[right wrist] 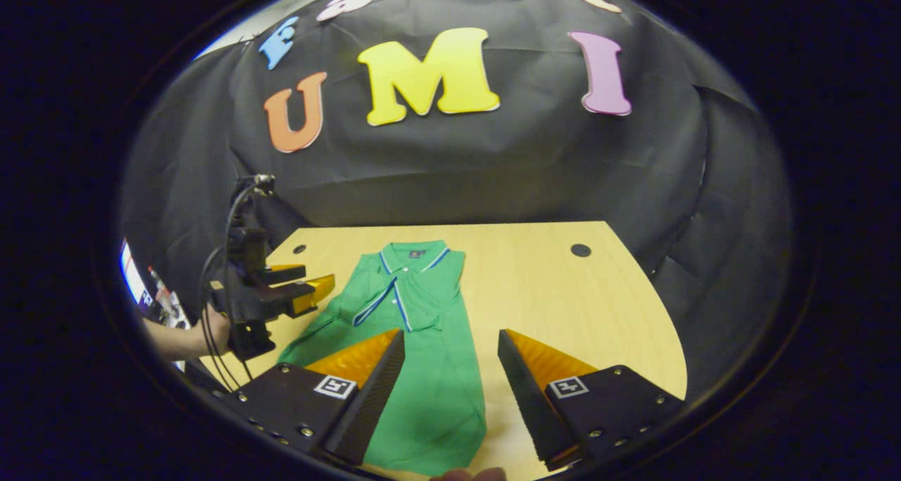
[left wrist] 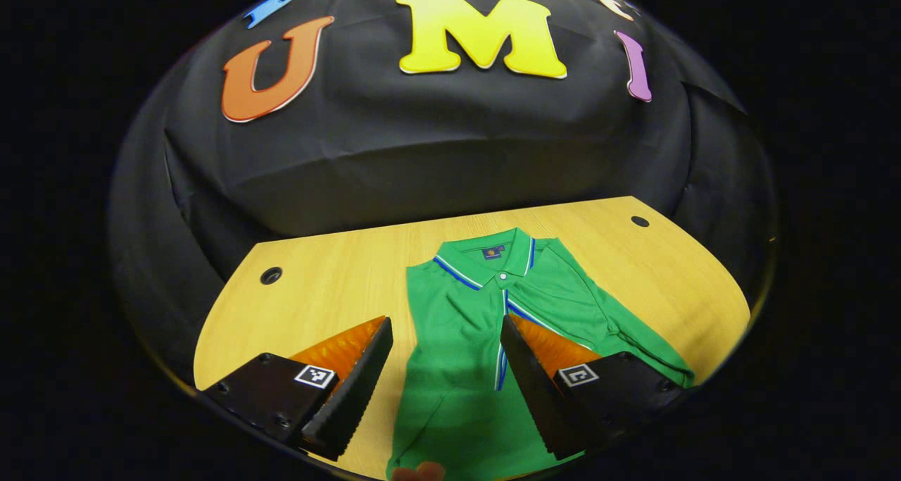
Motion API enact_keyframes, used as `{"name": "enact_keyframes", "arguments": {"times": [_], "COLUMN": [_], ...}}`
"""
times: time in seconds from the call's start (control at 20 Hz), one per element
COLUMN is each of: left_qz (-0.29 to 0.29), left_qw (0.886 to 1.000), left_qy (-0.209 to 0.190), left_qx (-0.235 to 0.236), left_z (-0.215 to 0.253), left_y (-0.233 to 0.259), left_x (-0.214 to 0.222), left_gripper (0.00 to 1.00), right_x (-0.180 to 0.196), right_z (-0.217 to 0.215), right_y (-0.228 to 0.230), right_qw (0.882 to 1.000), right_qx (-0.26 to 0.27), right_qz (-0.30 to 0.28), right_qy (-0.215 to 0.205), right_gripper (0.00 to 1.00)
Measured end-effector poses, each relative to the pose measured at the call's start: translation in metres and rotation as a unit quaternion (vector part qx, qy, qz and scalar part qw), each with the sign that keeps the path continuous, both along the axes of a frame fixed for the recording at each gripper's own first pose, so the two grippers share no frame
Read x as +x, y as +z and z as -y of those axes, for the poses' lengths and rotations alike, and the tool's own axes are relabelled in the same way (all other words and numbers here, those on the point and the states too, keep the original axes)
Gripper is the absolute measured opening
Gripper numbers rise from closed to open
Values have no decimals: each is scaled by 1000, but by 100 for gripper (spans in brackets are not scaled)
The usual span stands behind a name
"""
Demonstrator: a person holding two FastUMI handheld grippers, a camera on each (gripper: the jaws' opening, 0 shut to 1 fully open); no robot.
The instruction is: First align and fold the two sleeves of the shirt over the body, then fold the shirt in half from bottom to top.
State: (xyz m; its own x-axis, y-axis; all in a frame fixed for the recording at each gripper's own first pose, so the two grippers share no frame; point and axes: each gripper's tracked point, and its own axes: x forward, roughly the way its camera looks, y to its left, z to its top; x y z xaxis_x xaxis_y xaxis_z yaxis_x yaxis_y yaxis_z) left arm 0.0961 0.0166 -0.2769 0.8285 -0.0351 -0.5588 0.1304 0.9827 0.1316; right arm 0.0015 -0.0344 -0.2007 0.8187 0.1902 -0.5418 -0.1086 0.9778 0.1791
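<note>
Table point(right wrist: 535, 284): pale wood-grain top with a curved far edge and round dark cable holes point(right wrist: 581, 250) near the far corners; it carries the shirt.

Shirt point(right wrist: 422, 340): green polo of smooth knit, lying flat on the table, collar at the far end and hem at the near edge. In the right gripper view it sits left of the table's middle; its right side runs as a straight edge, and cloth spreads out toward the left at chest height. In the left gripper view one sleeve point(left wrist: 633, 340) lies spread to the right of the body.

Collar point(left wrist: 493, 255): flat, trimmed with blue and white stripes, with a small dark label inside (too small to read); a striped placket point(left wrist: 501, 340) runs down the chest from it.

Left tool point(left wrist: 445, 368): fingers wide apart, holding nothing, hovering over the near part of the shirt; each finger is a wedge with a ribbed inner face. In the right gripper view the same tool point(right wrist: 310, 287) shows at the left, by the shirt's left side, held by a hand point(right wrist: 211, 333), with cables looping off it.

Right tool point(right wrist: 450, 389): fingers wide apart, gripping nothing, above the shirt's lower right part and the bare table beside it (contact cannot be judged).
</note>
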Motion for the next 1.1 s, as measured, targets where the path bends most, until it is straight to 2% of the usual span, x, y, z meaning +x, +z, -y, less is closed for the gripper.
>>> {"name": "enact_keyframes", "arguments": {"times": [0.15, 0.3, 0.45, 0.55, 0.7, 0.85, 0.95, 1.1], "left_qz": [2, -8, -38, -67, -127, -186, -209, -233], "left_qw": [1000, 1000, 999, 998, 991, 981, 976, 970], "left_qy": [1, 5, 1, -7, -30, -29, -23, -15], "left_qx": [16, 12, -2, -7, -35, -42, -47, -64], "left_z": [-20, -31, -33, -35, -33, -43, -47, -44], "left_y": [17, 24, 16, 4, -25, -62, -75, -86], "left_x": [-43, -92, -145, -183, -229, -267, -277, -293], "left_gripper": [99, 99, 99, 99, 99, 99, 99, 100], "right_x": [-3, -10, -27, -45, -85, -137, -166, -193], "right_z": [-7, -10, -7, -7, 7, 24, 28, 24], "right_y": [-9, -17, -28, -35, -61, -105, -131, -157], "right_qw": [999, 998, 997, 995, 984, 969, 960, 955], "right_qx": [-36, -32, -34, -44, -99, -144, -156, -150], "right_qz": [-2, -14, -32, -35, -51, -105, -138, -170], "right_qy": [34, 42, 55, 87, 141, 173, 187, 191], "right_gripper": [84, 84, 84, 84, 84, 84, 84, 83]}}
